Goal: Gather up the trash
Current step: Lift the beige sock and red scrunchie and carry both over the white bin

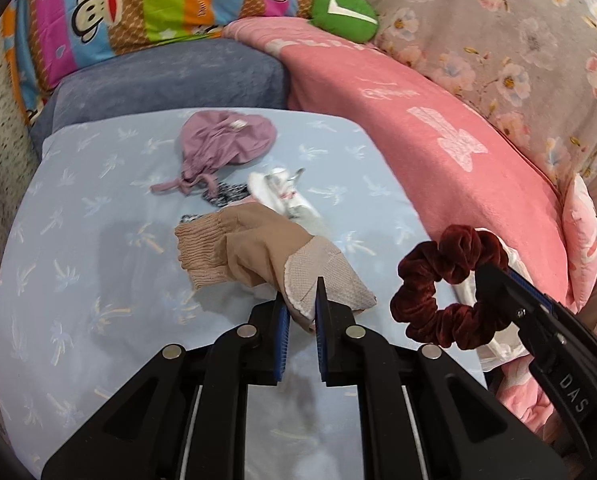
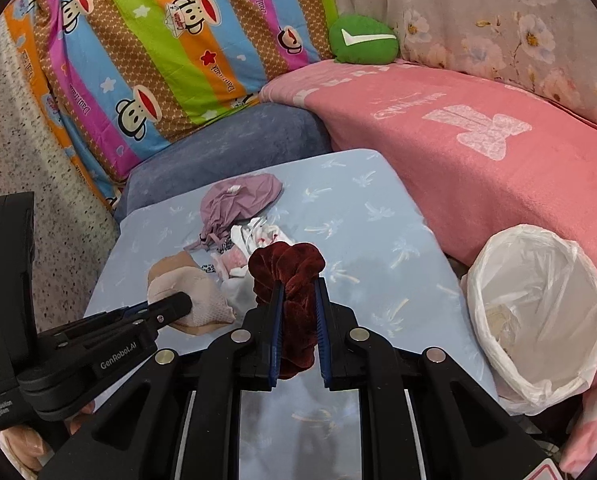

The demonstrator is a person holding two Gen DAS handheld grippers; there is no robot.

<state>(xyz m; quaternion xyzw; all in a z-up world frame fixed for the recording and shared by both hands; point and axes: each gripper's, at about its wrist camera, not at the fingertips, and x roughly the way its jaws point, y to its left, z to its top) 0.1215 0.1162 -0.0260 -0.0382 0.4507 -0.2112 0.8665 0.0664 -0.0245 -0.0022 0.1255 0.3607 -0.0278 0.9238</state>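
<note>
Left wrist view: the left gripper (image 1: pixel 301 300) is clamped on the toe of a beige sock (image 1: pixel 266 252), whose length trails away toward the far-left over the blue sheet (image 1: pixel 78 240).

Right wrist view: the right gripper (image 2: pixel 299 300) pinches a dark red scrunchie (image 2: pixel 288 268); the lined bin (image 2: pixel 538 320) sits just to its right, nearer this hand than the left

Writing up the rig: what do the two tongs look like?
Both are matte black linkage frames with round silver pivot pins and blue ribbed pads. The left tongs read "GenRobot.AI" and "Data Acquisition System"; the right tongs read "DAS". No cables or sleeves visible.
</note>
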